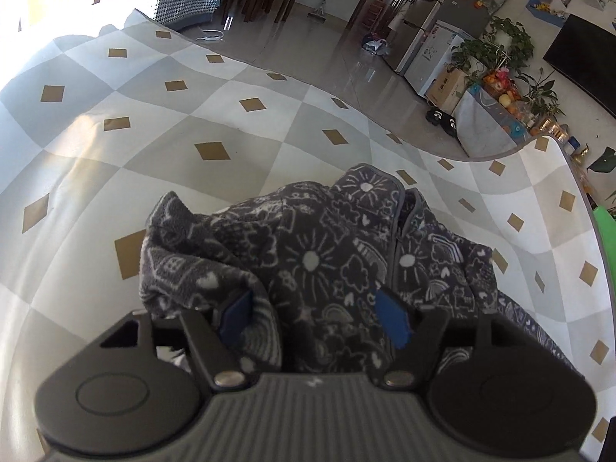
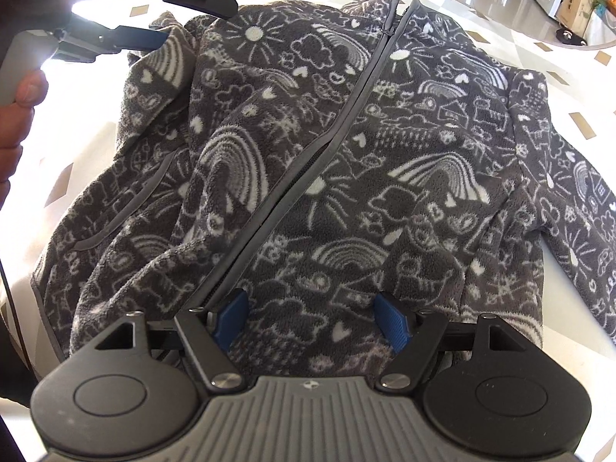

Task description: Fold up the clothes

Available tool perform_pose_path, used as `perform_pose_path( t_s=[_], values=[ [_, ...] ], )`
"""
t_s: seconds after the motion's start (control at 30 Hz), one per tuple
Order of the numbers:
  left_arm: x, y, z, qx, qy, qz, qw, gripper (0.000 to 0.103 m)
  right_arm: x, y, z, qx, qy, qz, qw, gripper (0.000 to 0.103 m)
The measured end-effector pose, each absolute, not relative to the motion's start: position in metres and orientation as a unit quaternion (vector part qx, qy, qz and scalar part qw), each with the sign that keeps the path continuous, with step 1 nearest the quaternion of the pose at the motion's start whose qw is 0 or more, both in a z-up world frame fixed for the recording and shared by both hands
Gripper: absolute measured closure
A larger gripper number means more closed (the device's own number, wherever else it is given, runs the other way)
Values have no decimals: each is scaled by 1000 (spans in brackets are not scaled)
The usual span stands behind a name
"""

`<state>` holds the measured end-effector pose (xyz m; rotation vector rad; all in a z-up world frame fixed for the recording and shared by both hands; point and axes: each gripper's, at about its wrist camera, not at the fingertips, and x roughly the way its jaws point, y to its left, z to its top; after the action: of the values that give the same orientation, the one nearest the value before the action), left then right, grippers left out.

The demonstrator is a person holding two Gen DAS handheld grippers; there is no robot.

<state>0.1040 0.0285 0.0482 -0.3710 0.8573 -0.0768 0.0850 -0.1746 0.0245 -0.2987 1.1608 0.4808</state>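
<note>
A dark grey fleece jacket [image 1: 327, 254] with white doodle print lies front up on a checked cover [image 1: 192, 115], its zip [image 2: 335, 131] closed. Its left sleeve [image 2: 161, 88] is bunched over the body; the other sleeve [image 2: 569, 177] lies out to the right. My left gripper [image 1: 313, 315] is open above the bunched sleeve, its blue pads wide apart with fleece below them. In the right wrist view the left gripper [image 2: 196, 21] sits at the top left, with a hand [image 2: 19, 96] on its handle. My right gripper [image 2: 312, 319] is open over the jacket's hem, pointing steeply down.
The cover's edge [image 1: 385, 123] drops to a shiny tiled floor [image 1: 327, 38]. Beyond it stand a fridge [image 1: 431, 11], potted plants [image 1: 496, 50], a dark TV [image 1: 581, 61], slippers [image 1: 441, 117] and a houndstooth sofa [image 1: 184, 0]. Bare cover stretches to the left and far side.
</note>
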Motion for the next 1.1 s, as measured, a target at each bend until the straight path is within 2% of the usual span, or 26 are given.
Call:
perform_pose_path(
  t_s=[0.13,0.43,0.57,0.7,0.87,0.93,1.1],
  values=[
    [99,56,53,-168,428,-19,888,23,85,-174,24,-140,541,223,799,30],
    [74,103,34,-200,450,23,870,21,85,-173,24,-144,537,222,801,29],
    [64,107,22,-222,458,30,860,19,85,-174,24,-145,535,224,802,28],
    [56,99,17,-223,457,20,861,12,85,-173,23,-145,533,225,803,28],
    [44,100,22,-231,426,47,874,10,84,-174,22,-144,530,228,804,28],
    [41,105,23,-241,419,62,873,5,84,-174,23,-145,530,228,804,28],
    [33,109,13,-254,429,74,864,5,85,-171,27,-148,526,229,806,29]
  ],
)
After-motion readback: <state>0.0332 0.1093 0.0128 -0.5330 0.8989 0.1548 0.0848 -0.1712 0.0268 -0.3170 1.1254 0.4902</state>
